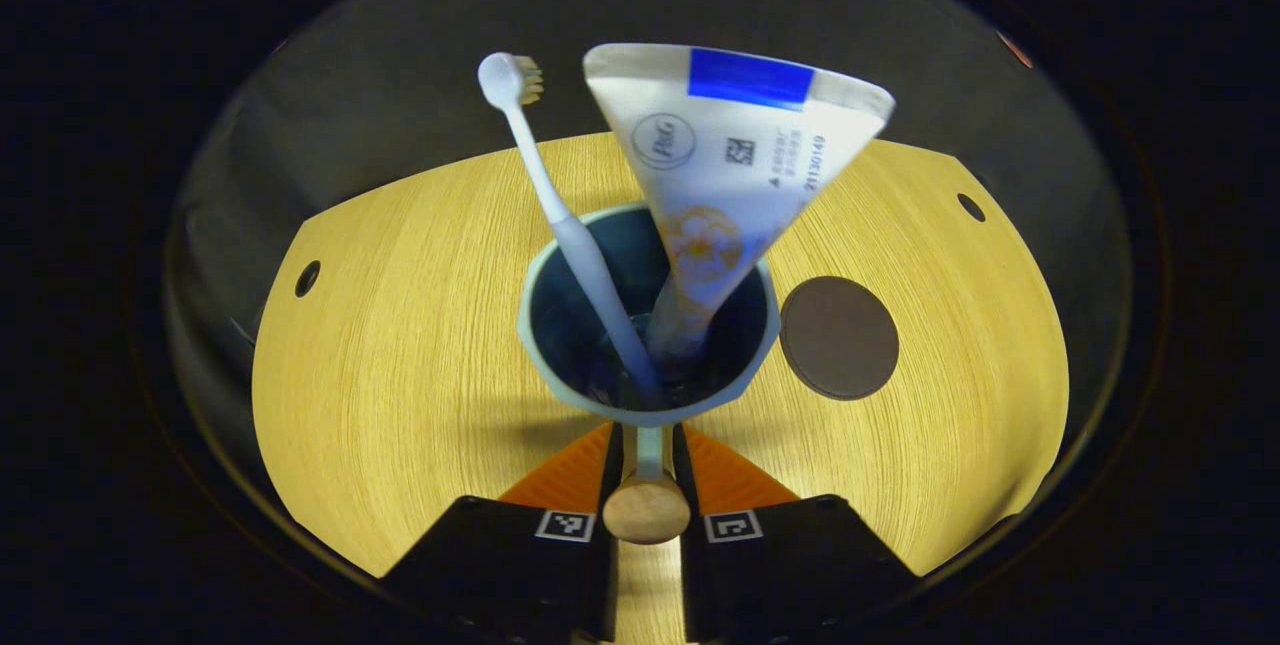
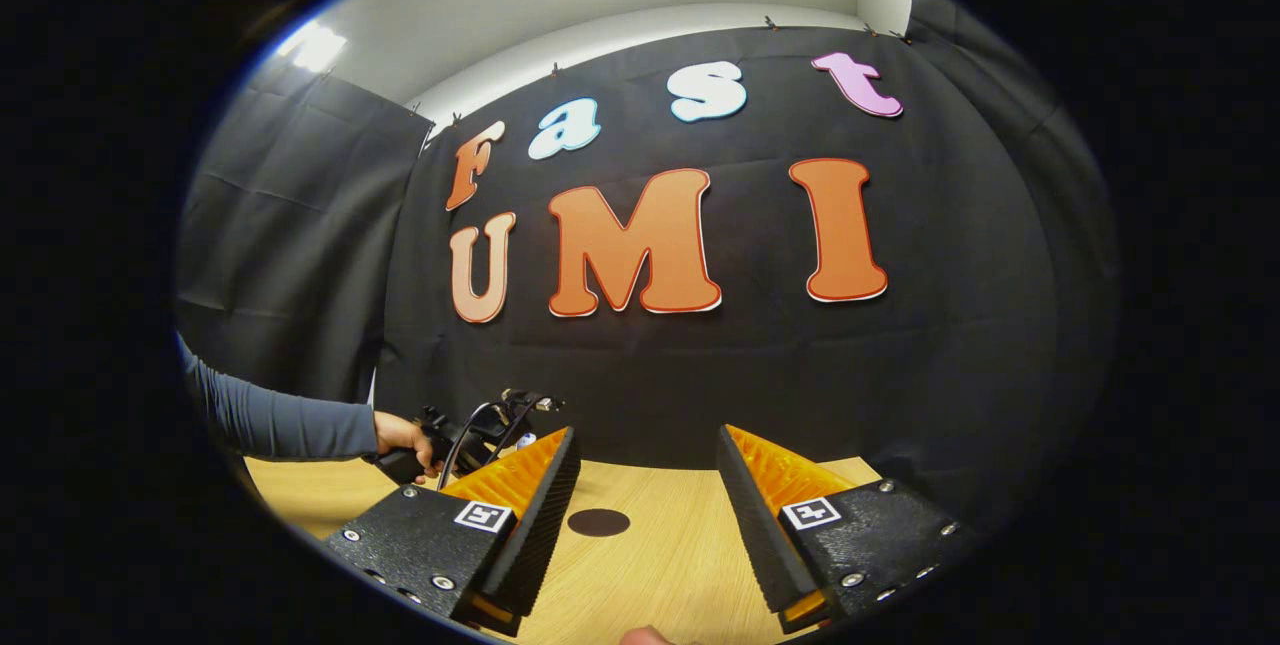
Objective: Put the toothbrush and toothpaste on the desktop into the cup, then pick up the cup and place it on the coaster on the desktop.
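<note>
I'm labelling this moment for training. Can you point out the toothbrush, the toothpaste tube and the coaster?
toothbrush [image 1: 560, 215]: left gripper view, on its handle above the cup rim.
toothpaste tube [image 1: 725, 175]: left gripper view, on its wide flat upper body.
coaster [image 1: 838, 337]: left gripper view, on its centre.

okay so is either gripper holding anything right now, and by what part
The left gripper is shut on the cup's handle, with the cup ahead of its fingers. The right gripper is open and holds nothing.
</note>
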